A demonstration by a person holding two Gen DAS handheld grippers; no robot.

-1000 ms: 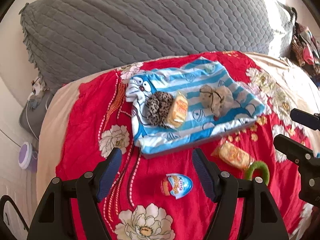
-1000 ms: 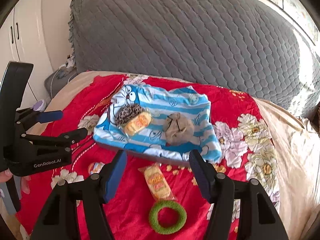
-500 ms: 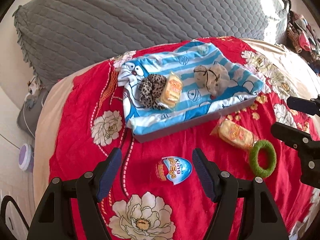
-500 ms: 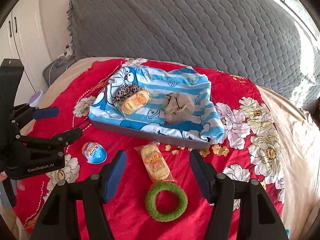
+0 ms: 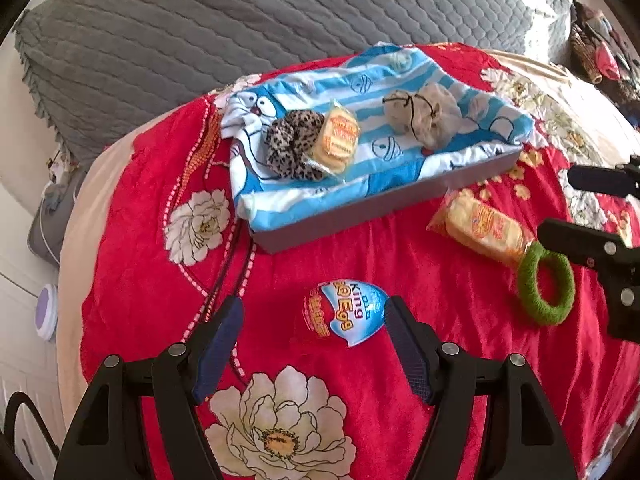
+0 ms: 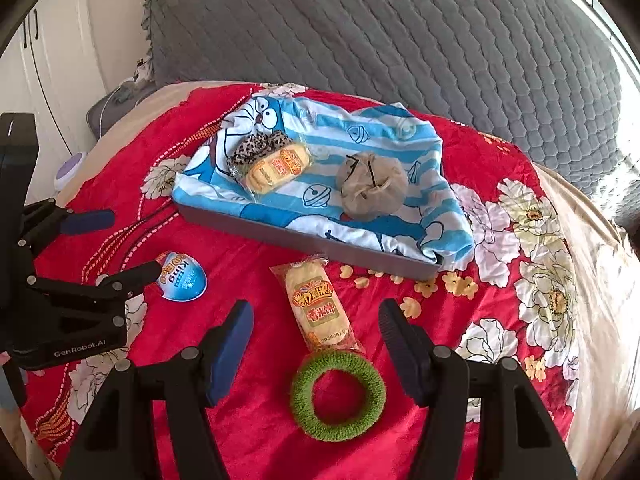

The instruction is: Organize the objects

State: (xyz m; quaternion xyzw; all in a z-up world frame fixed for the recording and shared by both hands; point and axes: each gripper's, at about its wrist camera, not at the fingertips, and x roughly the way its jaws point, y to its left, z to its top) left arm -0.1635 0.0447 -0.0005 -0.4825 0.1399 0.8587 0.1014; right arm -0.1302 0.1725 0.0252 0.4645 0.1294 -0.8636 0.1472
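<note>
Left wrist: egg point(image 5: 345, 311) lies between open left gripper point(image 5: 313, 320) fingers.

Both grippers are lower: left gripper point(image 5: 312, 320) nearer the egg point(image 5: 345, 312), right gripper point(image 6: 316, 320) nearer the snack packet point(image 6: 318, 308).

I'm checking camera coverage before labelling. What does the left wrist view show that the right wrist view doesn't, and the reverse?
Only the left wrist view: the pile of colourful clothes at the far right.
Only the right wrist view: white cupboard doors and a "GenRobot.AI" label on the left gripper.
Both: the cloth-lined grey tray, blue-and-red plastic egg, loose yellow snack packet, green fuzzy ring, purple round gadget and grey quilted pillow.
</note>
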